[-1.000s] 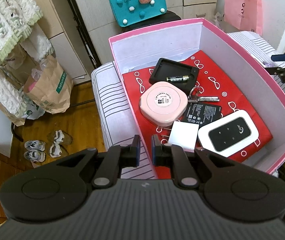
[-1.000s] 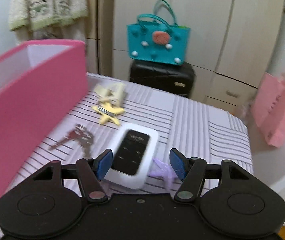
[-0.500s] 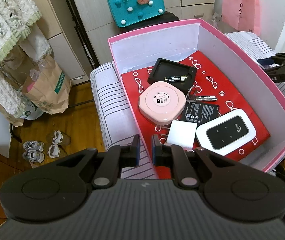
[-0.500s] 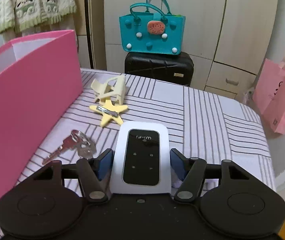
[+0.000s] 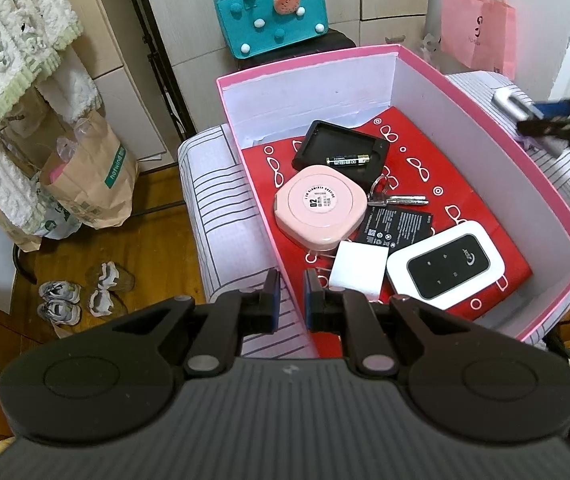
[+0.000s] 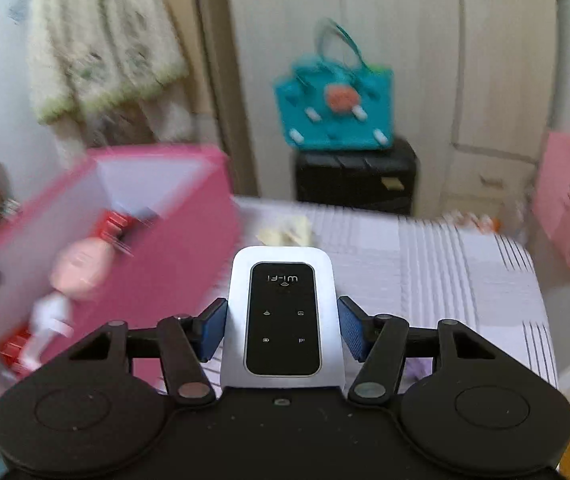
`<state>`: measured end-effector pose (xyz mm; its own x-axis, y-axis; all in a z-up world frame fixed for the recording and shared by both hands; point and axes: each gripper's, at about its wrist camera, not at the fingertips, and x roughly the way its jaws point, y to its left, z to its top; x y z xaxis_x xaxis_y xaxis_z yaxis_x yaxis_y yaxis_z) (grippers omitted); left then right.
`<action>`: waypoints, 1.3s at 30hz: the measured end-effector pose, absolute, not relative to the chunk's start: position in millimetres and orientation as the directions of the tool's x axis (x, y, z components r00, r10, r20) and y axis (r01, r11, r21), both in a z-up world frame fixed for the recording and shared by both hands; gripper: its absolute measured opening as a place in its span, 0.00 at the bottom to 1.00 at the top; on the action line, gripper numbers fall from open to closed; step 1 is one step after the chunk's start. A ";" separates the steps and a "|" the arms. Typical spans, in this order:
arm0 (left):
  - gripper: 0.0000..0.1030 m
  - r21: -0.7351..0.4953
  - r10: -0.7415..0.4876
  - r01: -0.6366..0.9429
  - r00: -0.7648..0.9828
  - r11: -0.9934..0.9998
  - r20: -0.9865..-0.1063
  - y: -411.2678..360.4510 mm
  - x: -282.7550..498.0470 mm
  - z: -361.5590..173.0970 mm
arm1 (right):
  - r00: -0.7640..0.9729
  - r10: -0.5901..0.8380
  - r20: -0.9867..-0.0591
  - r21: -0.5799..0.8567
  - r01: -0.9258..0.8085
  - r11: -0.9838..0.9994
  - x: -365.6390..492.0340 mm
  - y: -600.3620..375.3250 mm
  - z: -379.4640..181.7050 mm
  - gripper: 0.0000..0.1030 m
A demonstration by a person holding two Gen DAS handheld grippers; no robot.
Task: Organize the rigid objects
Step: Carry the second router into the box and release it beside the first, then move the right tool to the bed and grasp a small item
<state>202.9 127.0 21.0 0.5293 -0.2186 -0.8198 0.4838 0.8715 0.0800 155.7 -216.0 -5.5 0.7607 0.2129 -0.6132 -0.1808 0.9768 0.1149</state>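
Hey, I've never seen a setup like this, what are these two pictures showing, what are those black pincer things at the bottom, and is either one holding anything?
These are two hand-held grabbers, no robot arm. A person holds one in each hand, and each carries a wide-angle camera looking forward along its two fingers.

The left-hand view looks down into a pink box standing on a striped cloth. The left gripper is shut at the box's near wall. In the box lie a round pink case, a black tray bearing a battery, keys, a black battery pack, a white cube and a white Wi-Fi device.

The right-hand view is blurred. The right gripper is closing its jaws on a second white Wi-Fi router, which sits between the blue pads, beside the box.
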 end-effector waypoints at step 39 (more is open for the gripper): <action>0.11 0.027 -0.275 0.495 0.526 0.868 -0.805 136.8 196.1 21.7 | 0.853 0.260 -0.453 0.088 -0.247 0.965 172.9 -230.1 -15.4 0.60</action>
